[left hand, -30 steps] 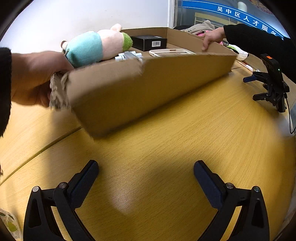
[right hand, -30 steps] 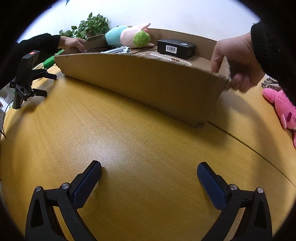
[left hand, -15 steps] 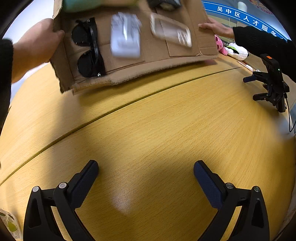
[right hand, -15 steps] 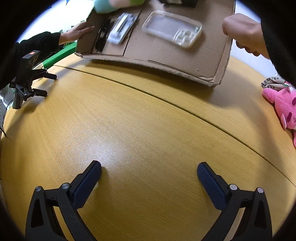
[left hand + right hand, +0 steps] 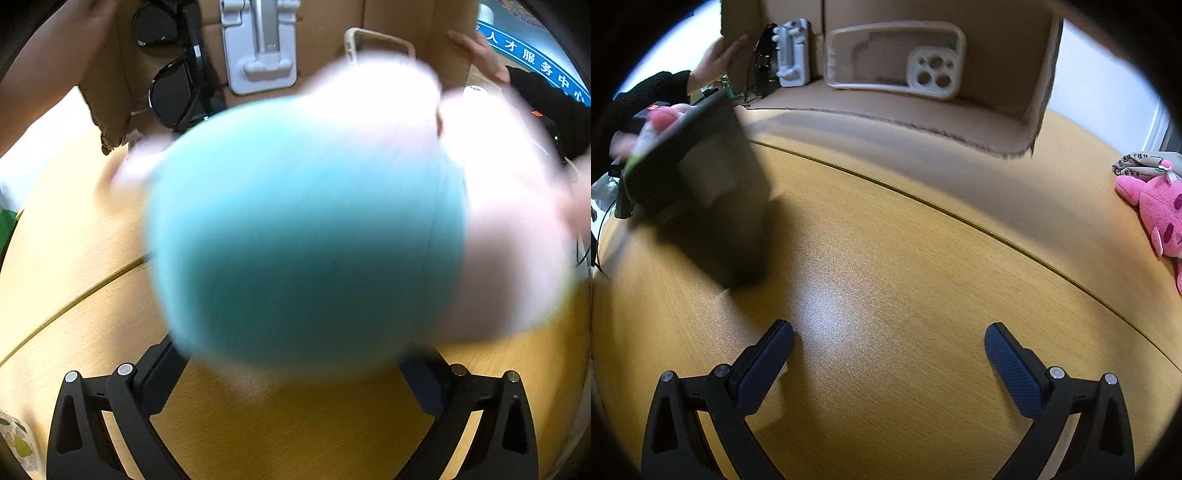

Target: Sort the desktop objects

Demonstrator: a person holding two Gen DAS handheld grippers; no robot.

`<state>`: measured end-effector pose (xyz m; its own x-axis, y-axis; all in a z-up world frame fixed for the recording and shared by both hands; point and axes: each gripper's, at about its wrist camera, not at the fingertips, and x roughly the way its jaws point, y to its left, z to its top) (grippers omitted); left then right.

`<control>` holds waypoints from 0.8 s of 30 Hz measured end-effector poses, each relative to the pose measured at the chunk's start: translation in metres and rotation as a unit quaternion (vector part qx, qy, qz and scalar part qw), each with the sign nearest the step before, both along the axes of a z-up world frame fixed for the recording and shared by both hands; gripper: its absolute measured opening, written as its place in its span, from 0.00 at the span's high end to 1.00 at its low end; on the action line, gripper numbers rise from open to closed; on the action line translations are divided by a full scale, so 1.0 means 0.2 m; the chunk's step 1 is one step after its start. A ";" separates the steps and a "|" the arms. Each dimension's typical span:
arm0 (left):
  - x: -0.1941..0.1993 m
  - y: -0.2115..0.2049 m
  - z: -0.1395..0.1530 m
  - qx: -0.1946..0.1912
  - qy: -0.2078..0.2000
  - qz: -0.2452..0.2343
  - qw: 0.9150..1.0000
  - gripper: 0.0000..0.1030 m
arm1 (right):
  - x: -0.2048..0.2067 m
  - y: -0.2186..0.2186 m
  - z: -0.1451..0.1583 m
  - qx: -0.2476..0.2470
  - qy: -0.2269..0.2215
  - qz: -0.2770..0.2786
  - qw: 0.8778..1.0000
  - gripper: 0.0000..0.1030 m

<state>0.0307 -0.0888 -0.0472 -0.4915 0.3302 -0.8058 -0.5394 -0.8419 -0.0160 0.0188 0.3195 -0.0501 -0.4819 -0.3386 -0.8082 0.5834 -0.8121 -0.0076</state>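
A teal and pink plush toy [image 5: 303,229], blurred with motion, fills the left wrist view just in front of my left gripper [image 5: 291,369], which is open; the toy hides its fingertips. Two hands [image 5: 48,74] hold a cardboard tray [image 5: 325,29] tipped steeply above the table. Black sunglasses [image 5: 173,88], a grey phone stand [image 5: 258,44] and a clear phone case [image 5: 376,40] still lie against it. In the right wrist view a blurred black box [image 5: 701,184] is at the left on the table, well ahead of my right gripper [image 5: 889,336], which is open and holds nothing.
The wooden table [image 5: 923,258] has a curved seam across it. A pink plush [image 5: 1160,206] and a printed packet [image 5: 1137,164] lie at its right edge. The tipped tray [image 5: 997,66] stands at the back with a sleeved hand [image 5: 716,62] on its left side.
The hands have tipped the tray from flat to nearly upright. The plush toy and the black box have slid off it toward the grippers. Neither gripper has moved.
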 end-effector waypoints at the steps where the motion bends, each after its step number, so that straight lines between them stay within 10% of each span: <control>1: 0.00 0.00 0.00 0.000 0.000 0.000 1.000 0.00 | 0.00 0.00 0.00 0.000 0.000 0.000 1.000 0.00; 24: 0.00 -0.03 0.01 -0.001 0.000 0.000 1.000 0.00 | -0.01 0.00 -0.03 0.000 0.000 0.000 1.000 0.00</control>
<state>0.0315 -0.0944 -0.0461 -0.4918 0.3294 -0.8060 -0.5395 -0.8419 -0.0148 0.0173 0.3194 -0.0557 -0.4821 -0.3382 -0.8082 0.5835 -0.8121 -0.0082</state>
